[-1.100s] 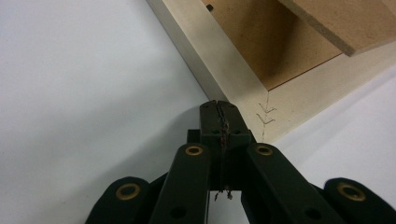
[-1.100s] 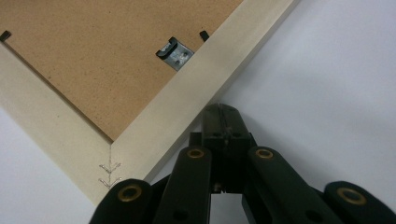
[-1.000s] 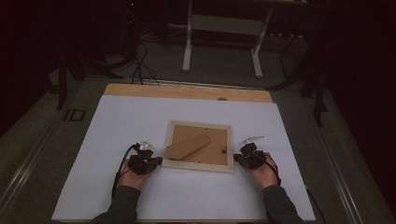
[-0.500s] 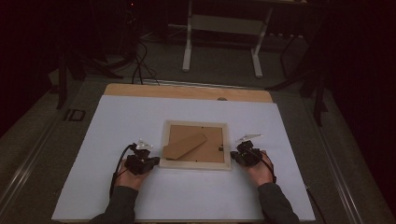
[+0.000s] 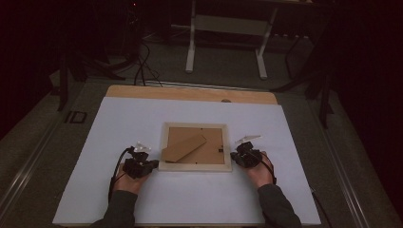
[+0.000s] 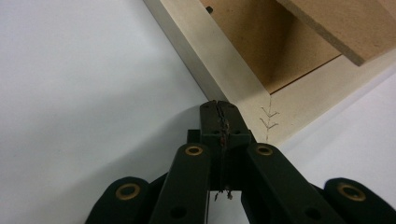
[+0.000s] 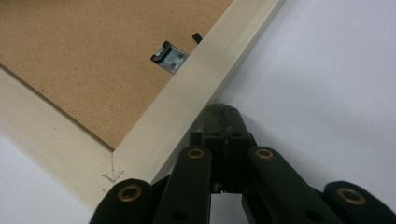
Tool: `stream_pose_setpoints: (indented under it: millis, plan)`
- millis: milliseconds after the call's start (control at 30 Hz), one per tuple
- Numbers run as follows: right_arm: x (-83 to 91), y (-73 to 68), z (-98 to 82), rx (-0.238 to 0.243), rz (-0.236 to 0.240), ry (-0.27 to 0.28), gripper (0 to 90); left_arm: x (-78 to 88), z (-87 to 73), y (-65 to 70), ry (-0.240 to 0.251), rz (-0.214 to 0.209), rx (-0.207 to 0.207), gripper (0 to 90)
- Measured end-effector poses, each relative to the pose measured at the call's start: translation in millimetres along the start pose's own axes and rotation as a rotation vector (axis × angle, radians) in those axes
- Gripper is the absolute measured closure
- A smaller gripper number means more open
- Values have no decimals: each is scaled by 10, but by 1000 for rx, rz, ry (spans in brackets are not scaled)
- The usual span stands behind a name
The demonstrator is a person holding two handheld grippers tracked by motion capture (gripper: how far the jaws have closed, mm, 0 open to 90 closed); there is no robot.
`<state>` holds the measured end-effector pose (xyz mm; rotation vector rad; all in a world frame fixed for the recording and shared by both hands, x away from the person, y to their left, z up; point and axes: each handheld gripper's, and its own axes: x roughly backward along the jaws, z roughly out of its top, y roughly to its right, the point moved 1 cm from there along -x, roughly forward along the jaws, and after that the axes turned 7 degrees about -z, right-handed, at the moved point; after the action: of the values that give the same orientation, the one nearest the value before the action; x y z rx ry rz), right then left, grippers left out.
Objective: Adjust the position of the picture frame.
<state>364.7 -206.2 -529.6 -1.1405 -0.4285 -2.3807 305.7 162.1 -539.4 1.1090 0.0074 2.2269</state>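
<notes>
Picture frame (image 5: 195, 147) face down at table (image 5: 95, 142) centre. Left gripper (image 5: 151, 164) at its eight o'clock corner, right gripper (image 5: 234, 156) at four o'clock, both with jaws pressed together, empty.

The high view is dim and soft, with the room at 12 o'clock almost black; only the white sheet (image 5: 142, 123) catches light. Both gripper views are bright and evenly lit from above. A soft shadow pools around the left gripper (image 6: 219, 106). The near jaw links at 6 o'clock are slightly blurred.
</notes>
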Motion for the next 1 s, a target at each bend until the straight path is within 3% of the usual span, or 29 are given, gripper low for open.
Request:
stream_pose_setpoints:
  millis: [167, 300, 700, 1000]
  plan:
    - [-9, -5, 1, -3, 1, 10, 900, 5, -3, -7, -1, -2, 2, 900]
    - [-22, 16, -22, -53, 22, 34, 900, 7, -4, -4, -2, -1, 3, 900]
    - [-14, 15, -31, -26, 13, 55, 873, 13, -4, -5, -2, 4, 0, 899]
    - [127, 189, -92, -63, -18, 96, 858, 52, 18, -12, 22, 25, -11, 859]
